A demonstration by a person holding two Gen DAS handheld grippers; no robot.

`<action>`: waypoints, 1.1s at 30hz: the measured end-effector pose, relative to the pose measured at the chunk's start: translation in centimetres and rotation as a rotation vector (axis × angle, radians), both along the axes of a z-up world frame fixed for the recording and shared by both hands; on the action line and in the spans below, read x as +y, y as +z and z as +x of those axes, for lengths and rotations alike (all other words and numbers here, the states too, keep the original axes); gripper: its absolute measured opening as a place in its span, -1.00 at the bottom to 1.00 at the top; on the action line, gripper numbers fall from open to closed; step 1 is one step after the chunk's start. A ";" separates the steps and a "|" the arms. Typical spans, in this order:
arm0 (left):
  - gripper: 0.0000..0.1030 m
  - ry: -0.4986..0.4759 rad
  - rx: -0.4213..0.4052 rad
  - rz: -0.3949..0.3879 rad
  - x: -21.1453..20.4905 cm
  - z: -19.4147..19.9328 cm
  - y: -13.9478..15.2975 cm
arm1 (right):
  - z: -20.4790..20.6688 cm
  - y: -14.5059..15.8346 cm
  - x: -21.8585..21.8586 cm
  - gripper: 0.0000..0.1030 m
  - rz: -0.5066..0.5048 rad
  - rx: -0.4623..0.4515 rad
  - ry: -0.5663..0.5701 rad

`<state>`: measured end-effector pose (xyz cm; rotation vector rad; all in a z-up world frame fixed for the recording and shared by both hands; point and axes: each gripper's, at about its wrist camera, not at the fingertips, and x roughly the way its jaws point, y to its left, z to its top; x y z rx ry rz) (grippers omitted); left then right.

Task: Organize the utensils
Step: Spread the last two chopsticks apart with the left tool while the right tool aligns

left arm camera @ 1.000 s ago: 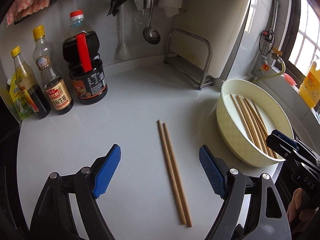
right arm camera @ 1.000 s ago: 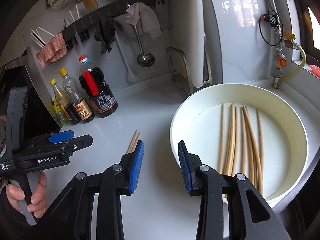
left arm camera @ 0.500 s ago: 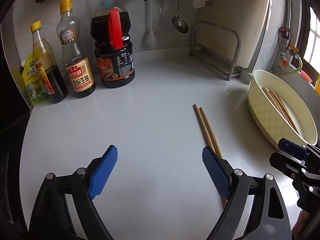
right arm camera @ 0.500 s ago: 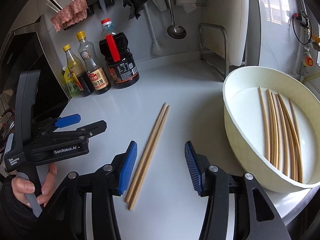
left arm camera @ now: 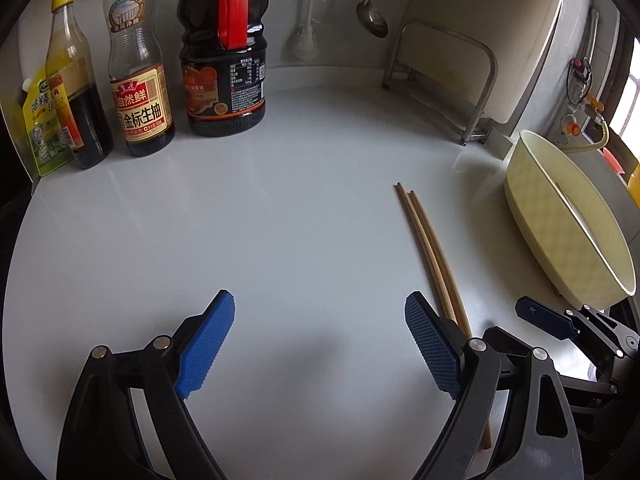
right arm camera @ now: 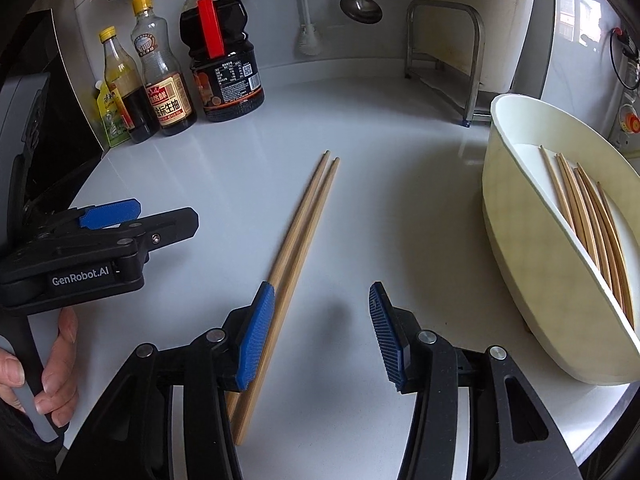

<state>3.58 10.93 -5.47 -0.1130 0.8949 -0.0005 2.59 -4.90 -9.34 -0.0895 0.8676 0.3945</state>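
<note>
The left gripper (left arm camera: pixel 318 344) is spread wide above bare worktop (left arm camera: pixel 280 220), with nothing between its blue pads. The right gripper (right arm camera: pixel 318 334) is released too, its jaws half apart and empty. The pair of chopsticks (right arm camera: pixel 298 248) lies on the worktop, passing under the right gripper's left pad (right arm camera: pixel 256 336). More chopsticks (right arm camera: pixel 588 220) lie in the white basin (right arm camera: pixel 520 216) at the right edge. Sauce bottles (left arm camera: pixel 140 72) stand at the back left corner.

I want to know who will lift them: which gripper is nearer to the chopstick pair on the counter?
Right, slightly. The right gripper has the chopstick pair against its left pad; the left gripper has it just outside its right finger.
</note>
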 end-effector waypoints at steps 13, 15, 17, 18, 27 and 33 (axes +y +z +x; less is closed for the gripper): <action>0.66 -0.017 0.005 0.061 -1.3 0.0 -0.6 | -0.5 -1.4 1.8 -0.09 -0.130 -0.020 0.039; 0.66 -0.020 0.007 0.066 -1.6 0.1 -0.7 | -0.6 -1.3 1.9 -0.34 -0.139 -0.023 0.050; 0.66 -0.027 0.013 0.069 -2.0 0.3 -0.9 | -0.6 -1.3 1.8 -0.70 -0.139 -0.018 0.056; 0.66 -0.032 0.016 0.072 -2.3 0.4 -1.0 | -0.7 -1.4 1.7 -0.77 -0.140 -0.019 0.060; 0.66 -0.059 0.015 0.098 -4.4 0.7 -1.0 | 0.0 -1.2 -1.3 -0.87 -0.095 -0.004 0.013; 0.69 -0.085 0.015 0.124 -5.4 0.5 -1.2 | 0.4 -1.1 -2.6 -0.87 -0.057 0.012 0.000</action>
